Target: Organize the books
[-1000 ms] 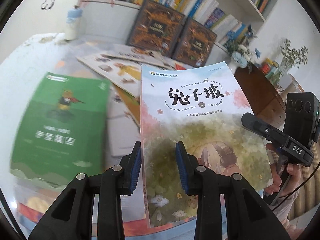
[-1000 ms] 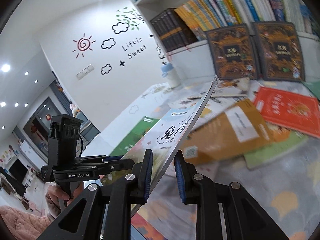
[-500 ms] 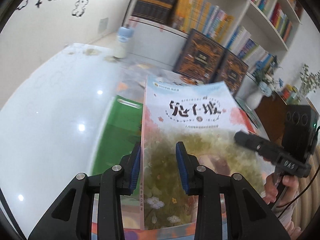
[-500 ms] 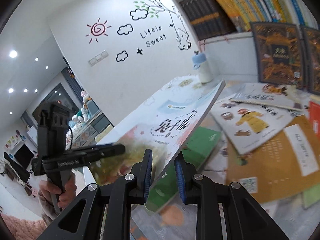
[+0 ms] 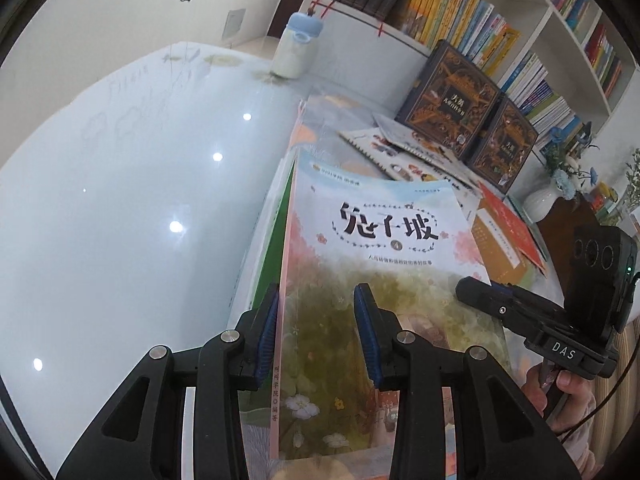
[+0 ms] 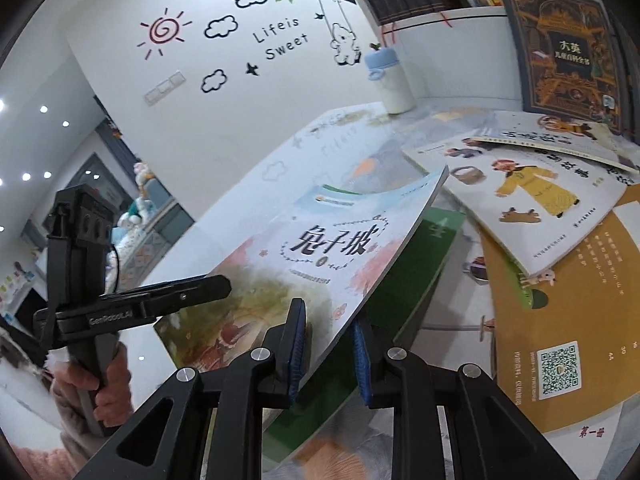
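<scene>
The pastel book hangs tilted above a green book, its near right edge clamped in the right gripper; the left gripper straddles its spine, whether pinching unclear, both angled downward.

Left hand-held gripper seemingly clamped, right hand-held gripper clamped

Held book tilted above another book on the counter; more books scattered right; bottle behind, bookshelf beyond.
</scene>
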Available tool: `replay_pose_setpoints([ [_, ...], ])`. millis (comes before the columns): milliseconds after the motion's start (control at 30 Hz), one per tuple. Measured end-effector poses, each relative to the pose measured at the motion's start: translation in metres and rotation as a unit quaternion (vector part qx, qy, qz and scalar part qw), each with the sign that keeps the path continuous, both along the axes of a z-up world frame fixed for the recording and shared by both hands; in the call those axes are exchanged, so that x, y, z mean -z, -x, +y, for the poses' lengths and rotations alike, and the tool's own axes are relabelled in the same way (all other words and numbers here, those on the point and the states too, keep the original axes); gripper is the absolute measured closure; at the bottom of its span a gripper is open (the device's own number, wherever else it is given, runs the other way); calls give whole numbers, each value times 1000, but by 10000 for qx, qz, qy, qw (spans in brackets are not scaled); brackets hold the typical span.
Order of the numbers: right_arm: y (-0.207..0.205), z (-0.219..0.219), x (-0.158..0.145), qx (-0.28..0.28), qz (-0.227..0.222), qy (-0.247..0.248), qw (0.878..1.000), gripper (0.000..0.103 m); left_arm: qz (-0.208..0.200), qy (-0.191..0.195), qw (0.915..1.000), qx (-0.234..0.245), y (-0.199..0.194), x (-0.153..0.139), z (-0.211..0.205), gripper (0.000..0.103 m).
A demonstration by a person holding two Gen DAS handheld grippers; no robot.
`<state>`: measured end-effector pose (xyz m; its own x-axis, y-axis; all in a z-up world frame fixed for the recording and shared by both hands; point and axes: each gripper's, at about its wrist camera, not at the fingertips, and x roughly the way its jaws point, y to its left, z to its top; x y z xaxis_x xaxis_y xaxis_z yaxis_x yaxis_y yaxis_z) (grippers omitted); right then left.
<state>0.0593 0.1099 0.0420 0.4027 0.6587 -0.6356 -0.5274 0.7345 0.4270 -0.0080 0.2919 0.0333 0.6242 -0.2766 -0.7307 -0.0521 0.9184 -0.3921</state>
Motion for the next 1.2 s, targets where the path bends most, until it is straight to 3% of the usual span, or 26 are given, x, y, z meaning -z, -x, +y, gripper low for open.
replay_pose_setpoints([
  [233, 2, 6, 11, -36, 106, 258, 9996, 78, 62, -543, 9980, -328, -3, 4, -3, 68],
  [333, 4, 13, 13, -48, 68, 559, 9984, 58, 94, -676, 9966, -461, -6, 2, -3, 67],
  [367, 6, 15, 11, -49, -1, 621, 9981, 41, 98, -742, 9959, -505, -6, -1, -5, 62],
  [433, 10, 15, 5, 26, -187, 754, 9970, 18, 80, -729, 9959, -523, -5, -4, -6, 62],
  [500, 15, 9, -8, 8, -399, 703, 9967, 18, 68, -687, 9963, -511, -5, -9, -9, 60],
  [667, 14, -27, -28, 106, -457, 517, 9976, 18, -43, -518, 9980, -367, -9, -23, -28, 50],
  [833, -3, -122, -39, 941, -394, 184, 9946, 18, -45, -547, 9985, 95, -19, -28, -80, 50],
  [933, -11, -176, -35, 1343, -273, 32, 9906, 18, 107, -552, 9973, 481, -29, -18, -125, 50],
  [1033, -21, -225, -27, 1733, -203, 225, 9844, 18, 257, -538, 9957, 704, -34, -7, -159, 50],
  [1200, -43, -270, -7, 1976, 153, 323, 9796, 18, 642, -629, 9920, 890, -38, 14, -204, 50],
])
